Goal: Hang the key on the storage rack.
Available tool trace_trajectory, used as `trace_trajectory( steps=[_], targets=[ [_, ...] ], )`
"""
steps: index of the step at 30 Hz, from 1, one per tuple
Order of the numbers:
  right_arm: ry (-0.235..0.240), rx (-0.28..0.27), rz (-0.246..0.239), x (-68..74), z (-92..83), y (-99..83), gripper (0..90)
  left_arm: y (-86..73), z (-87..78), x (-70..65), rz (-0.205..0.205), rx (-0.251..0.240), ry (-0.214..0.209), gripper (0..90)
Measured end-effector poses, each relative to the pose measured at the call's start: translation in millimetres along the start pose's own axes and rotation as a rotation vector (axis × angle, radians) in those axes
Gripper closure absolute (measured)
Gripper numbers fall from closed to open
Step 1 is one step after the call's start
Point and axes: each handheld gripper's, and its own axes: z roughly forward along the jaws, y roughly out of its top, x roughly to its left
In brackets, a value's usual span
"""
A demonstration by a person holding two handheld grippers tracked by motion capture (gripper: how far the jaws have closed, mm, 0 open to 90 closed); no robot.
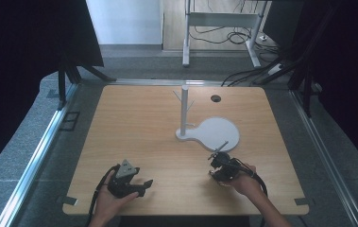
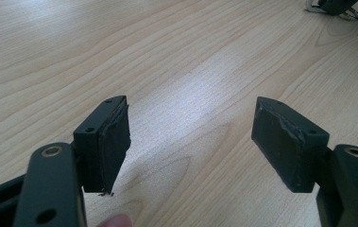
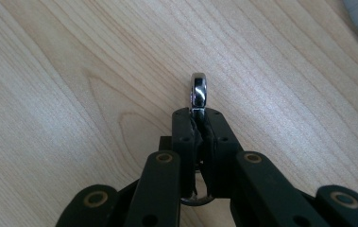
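My left gripper [image 1: 141, 185] rests low near the table's [image 1: 134, 123] front edge, jaws spread wide with nothing between them. Ahead and between my hands stands the white branched stand [image 1: 184, 111] on its round base. My right gripper [image 3: 198, 124] is clamped on a shiny metal ring [image 3: 198, 91], held edge-on, poking past the jaw tips; the stand lies forward and slightly left of it, nearer this hand

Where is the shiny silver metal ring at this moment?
The shiny silver metal ring is pinched in the right gripper, over the wooden table near its front right, just before the white branched stand.
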Motion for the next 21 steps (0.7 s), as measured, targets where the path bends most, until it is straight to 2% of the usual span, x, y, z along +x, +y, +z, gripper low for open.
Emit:
trace_trajectory(
  steps=[9, 21],
  targets=[
    [0.003, -0.003, -0.012, 1.9, -1.0, -0.8, 84.3, 0.1, -0.2, -0.3, 0.0, 0.001, 0.0, 29.0],
    [0.002, -0.079, -0.012, 0.0, -23.0, -0.9, 84.5, -0.2, 1.9, -1.2, 0.003, 0.007, 0.0, 29.0]
  ],
)
